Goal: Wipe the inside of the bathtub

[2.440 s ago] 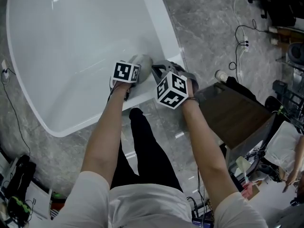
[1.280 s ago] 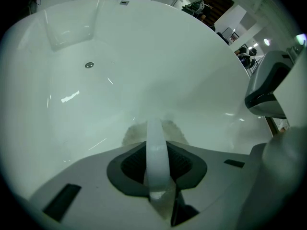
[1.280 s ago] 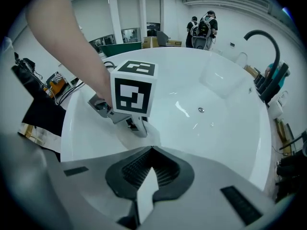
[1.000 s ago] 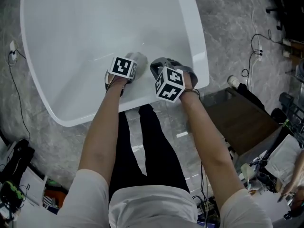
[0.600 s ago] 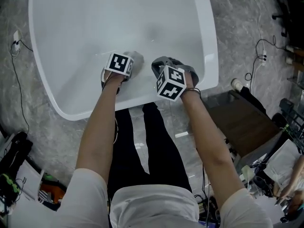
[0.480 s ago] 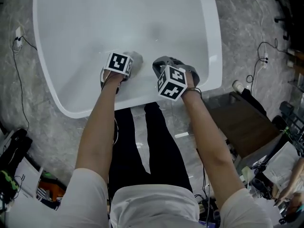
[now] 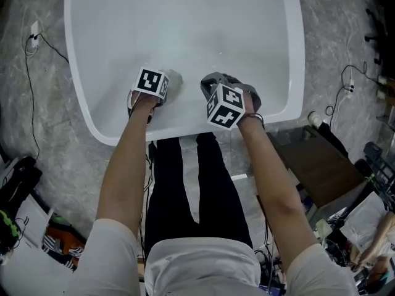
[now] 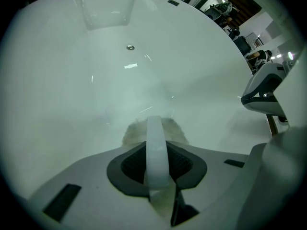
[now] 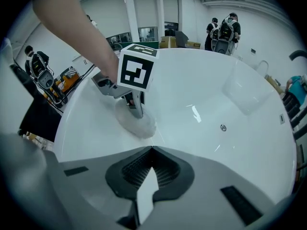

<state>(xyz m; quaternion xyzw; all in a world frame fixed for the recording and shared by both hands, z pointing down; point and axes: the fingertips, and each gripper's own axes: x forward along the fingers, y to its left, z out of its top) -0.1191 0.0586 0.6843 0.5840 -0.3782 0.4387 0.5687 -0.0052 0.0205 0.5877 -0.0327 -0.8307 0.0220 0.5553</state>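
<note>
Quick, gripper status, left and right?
Left gripper: shut on the white cloth, which rests against the inside of the bathtub.
Right gripper: shut, nothing between its jaws.

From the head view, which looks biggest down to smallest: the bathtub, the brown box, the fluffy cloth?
1. bathtub, by far, though cropped at the top.
2. brown box.
3. fluffy cloth, only partly showing.

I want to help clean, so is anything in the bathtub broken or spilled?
Nothing stands out. The bathtub looks whole, with no spill, and the left tool holds a fluffy cloth against its inside.
</note>
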